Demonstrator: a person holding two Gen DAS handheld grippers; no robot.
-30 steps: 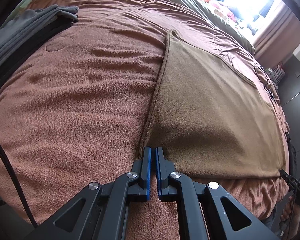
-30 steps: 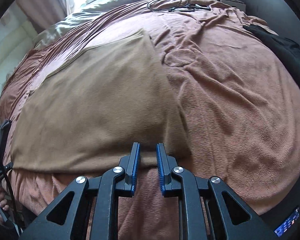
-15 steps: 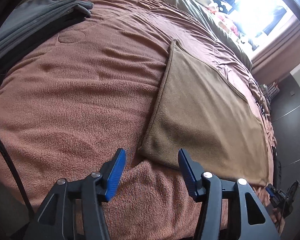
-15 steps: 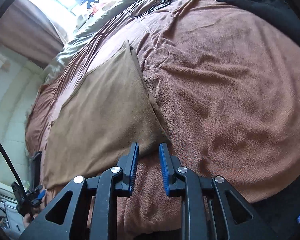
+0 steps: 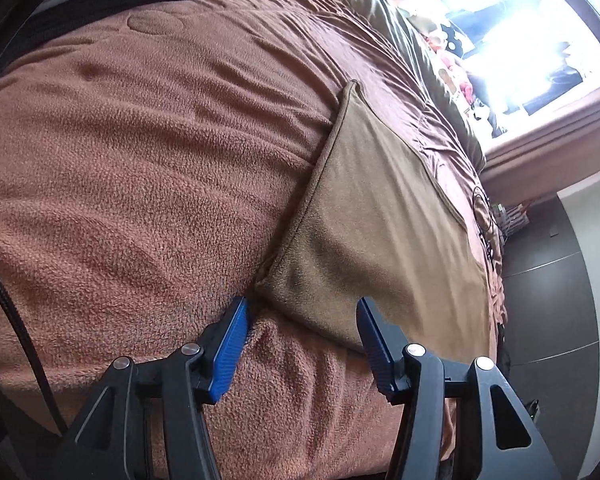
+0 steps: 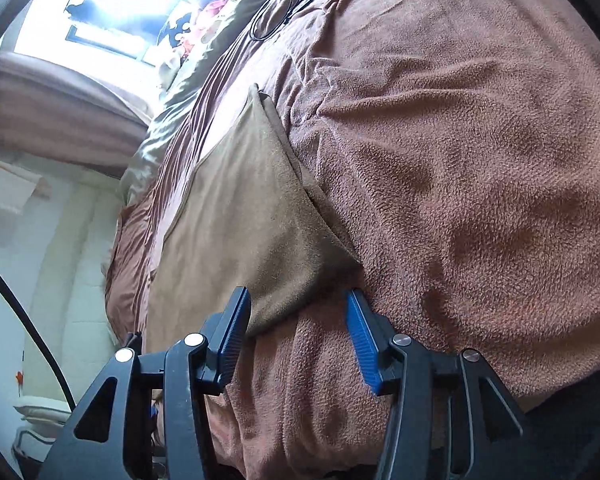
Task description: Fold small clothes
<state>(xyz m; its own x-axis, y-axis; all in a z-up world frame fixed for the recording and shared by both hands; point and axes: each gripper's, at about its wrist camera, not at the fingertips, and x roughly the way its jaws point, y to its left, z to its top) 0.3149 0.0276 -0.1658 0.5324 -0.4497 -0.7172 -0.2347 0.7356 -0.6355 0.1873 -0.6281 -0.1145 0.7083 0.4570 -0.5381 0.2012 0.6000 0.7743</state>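
The tan cloth [image 5: 380, 216] lies flat on the brown fleece blanket [image 5: 140, 168], one near corner between the jaws of each gripper. The left gripper [image 5: 300, 336] stands half open around the cloth's left near corner, pressing nothing; the right gripper [image 6: 296, 328] is opening over the cloth's right near corner, also empty. Closing here risks pinching blanket pile along with the cloth, since both fabrics bunch together beneath the cloth's edge, dragging the blanket upward.

Plain tan cloth [image 5: 380, 216] on a reddish-brown fleece blanket [image 5: 140, 160]; black tongs [image 5: 300, 320], blue pads [image 5: 230, 352].
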